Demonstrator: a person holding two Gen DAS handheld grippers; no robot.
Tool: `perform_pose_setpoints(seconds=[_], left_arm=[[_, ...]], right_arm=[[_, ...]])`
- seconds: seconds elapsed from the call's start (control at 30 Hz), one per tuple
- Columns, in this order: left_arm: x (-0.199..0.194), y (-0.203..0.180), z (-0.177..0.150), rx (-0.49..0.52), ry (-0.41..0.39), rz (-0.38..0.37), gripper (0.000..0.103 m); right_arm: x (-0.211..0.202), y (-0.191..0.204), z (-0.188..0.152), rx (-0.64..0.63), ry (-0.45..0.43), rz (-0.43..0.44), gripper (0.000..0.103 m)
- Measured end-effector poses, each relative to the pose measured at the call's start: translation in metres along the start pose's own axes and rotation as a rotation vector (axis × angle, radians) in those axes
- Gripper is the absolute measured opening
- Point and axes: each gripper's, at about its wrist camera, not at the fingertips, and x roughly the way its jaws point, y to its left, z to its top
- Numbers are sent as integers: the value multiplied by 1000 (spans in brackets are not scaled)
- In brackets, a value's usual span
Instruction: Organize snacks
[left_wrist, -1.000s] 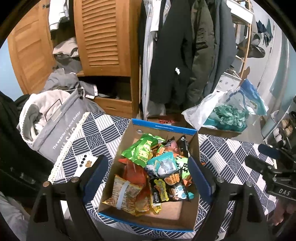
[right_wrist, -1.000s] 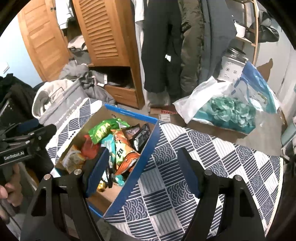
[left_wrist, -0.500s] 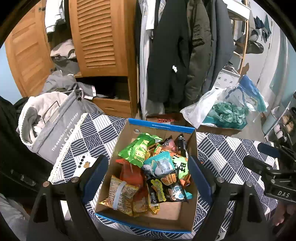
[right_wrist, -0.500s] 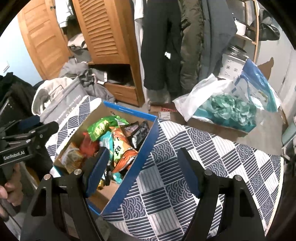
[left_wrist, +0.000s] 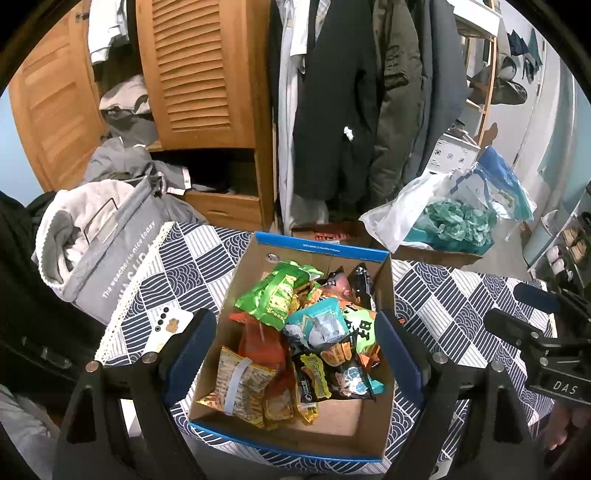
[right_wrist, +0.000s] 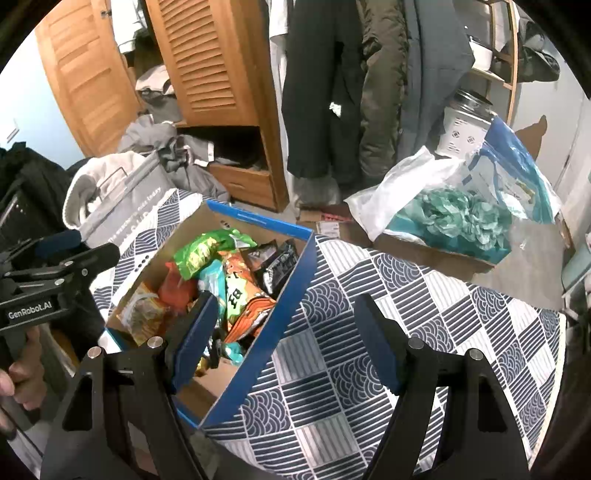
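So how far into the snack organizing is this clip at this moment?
Barely started, by the look of it. Nothing looks sorted: the snack packets, like the green bag, lie jumbled in the cardboard box on the patterned tablecloth. Nothing is in hand: the left gripper and right gripper are both open and hold nothing. All the picking and arranging remains.

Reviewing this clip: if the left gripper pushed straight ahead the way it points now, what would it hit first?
Most likely the snack pile in the cardboard box. The open left gripper frames the box from above, and the teal packet sits about on its centre line, with the green bag just beyond. Depth is uncertain through the fisheye.
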Motion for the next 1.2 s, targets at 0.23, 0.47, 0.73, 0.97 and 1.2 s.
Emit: perform_pose_setpoints(seconds=[0.23, 0.47, 0.73, 0.97, 1.2], left_arm=[[0, 0, 0, 0, 2, -2, 89], [0, 0, 0, 0, -1, 1, 89], [0, -1, -1, 3, 6, -2, 89], [1, -1, -1, 6, 7, -2, 89], [-1, -4, 0, 24, -11, 23, 89]], right_arm=[[0, 0, 0, 0, 0, 1, 76], [0, 0, 0, 2, 0, 0, 76], [0, -1, 0, -1, 1, 1, 76], [0, -2, -1, 1, -1, 2, 76], [-1, -2, 0, -2, -1, 0, 76]])
